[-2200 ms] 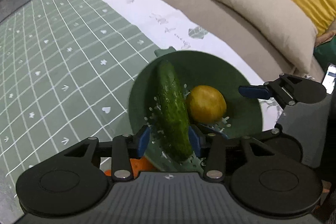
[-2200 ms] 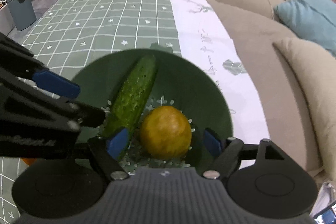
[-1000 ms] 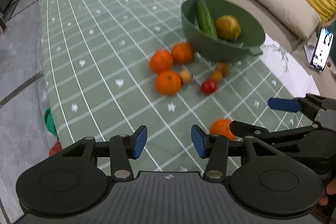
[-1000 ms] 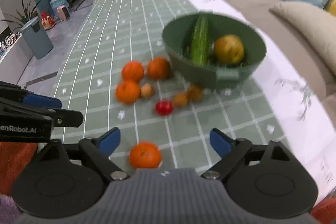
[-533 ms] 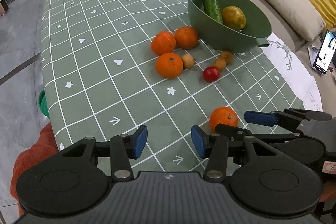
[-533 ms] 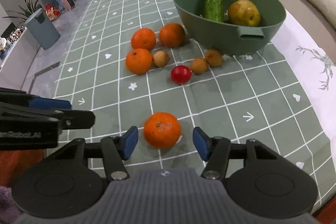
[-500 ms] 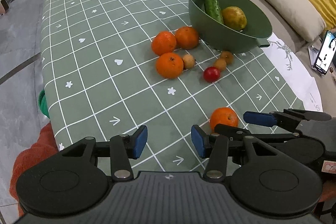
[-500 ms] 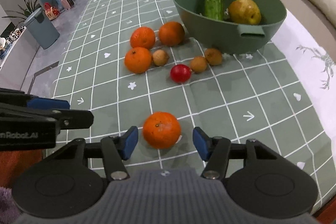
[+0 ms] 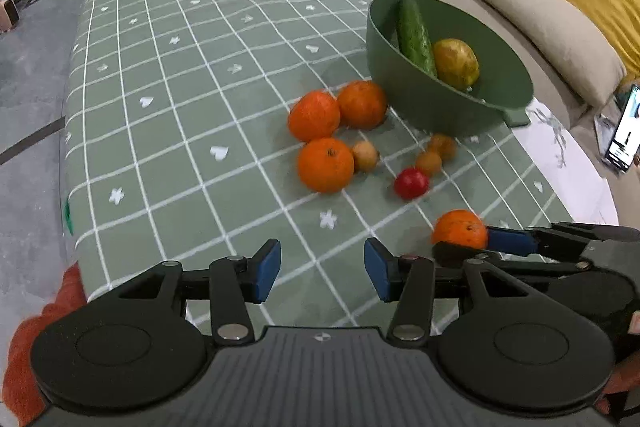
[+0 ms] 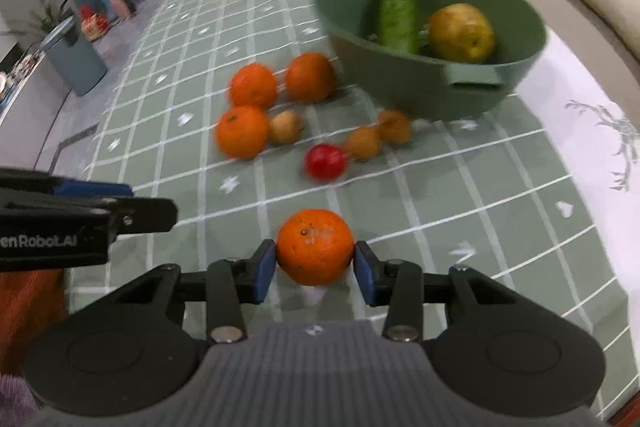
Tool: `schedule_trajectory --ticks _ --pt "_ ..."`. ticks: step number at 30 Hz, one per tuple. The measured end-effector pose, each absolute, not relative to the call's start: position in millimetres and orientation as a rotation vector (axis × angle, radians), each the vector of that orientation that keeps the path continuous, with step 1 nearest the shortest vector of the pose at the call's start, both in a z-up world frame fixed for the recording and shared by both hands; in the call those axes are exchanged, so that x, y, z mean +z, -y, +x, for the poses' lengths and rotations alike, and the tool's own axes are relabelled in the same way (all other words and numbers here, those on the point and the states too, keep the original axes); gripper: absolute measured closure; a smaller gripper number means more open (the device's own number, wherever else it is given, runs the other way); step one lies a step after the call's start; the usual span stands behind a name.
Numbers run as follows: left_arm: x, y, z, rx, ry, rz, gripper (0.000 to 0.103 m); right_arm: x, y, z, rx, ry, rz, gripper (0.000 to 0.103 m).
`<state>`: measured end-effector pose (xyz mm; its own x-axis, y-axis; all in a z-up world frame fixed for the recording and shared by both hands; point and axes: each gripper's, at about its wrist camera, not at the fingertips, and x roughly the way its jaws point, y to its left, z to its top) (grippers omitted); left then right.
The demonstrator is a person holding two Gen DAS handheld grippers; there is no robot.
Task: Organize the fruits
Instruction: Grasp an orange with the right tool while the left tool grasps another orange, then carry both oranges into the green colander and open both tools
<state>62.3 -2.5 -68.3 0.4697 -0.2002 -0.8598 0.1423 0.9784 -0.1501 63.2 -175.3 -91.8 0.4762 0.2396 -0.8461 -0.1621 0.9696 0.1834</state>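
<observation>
A green plastic bowl (image 10: 432, 83) at the far side of the table already holds a bumpy dark-green cucumber (image 10: 398, 11) and a smooth yellow-green fruit that looks like a pear (image 10: 460, 33), so the sorting appears only partly done. Left on the checked green tablecloth (image 9: 180, 107) are three loose oranges (image 10: 242, 131) clustered near the bowl, three small tan-brown round fruits (image 10: 364, 143), hard to identify in the motion blur, and one glossy red fruit (image 10: 325, 161).

The right gripper (image 10: 315, 269) has its blue-padded fingers pressed against both sides of a fourth orange (image 10: 315, 247) close to the near table edge, well apart from the bowl; whether the fruit has lifted off the cloth cannot be told. The same orange (image 9: 460, 229) shows beside that gripper's fingers in the left wrist view. The left gripper (image 9: 322, 269) hangs spread and empty over bare cloth.

The oranges are round with dimpled matte skin and should sit firmly between flat pads; the small fruits are smoother and likelier to roll. The bowl is deep, thick-walled, with a small tab handle on its rim. The cloth is soft and printed with white grid lines and small symbols, with a white floral border toward the beige sofa (image 9: 520, 7).
</observation>
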Motion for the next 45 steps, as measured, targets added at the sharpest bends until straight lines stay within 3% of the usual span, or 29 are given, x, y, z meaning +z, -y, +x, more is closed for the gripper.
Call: schedule_trajectory --ticks 27,31,45 --pt "-99.9 25.0 141.3 -0.28 -1.125 0.026 0.046 -100.4 196.9 100.2 0.207 -1.081 0.051 0.063" --pt "-100.7 23.6 143.0 -0.287 -1.135 -0.003 0.053 -100.4 196.4 100.0 0.209 -1.081 0.047 0.063" --pt "-80.1 9.7 116.0 -0.266 -1.109 -0.082 0.055 -94.9 198.7 91.8 0.204 -1.065 0.036 0.064"
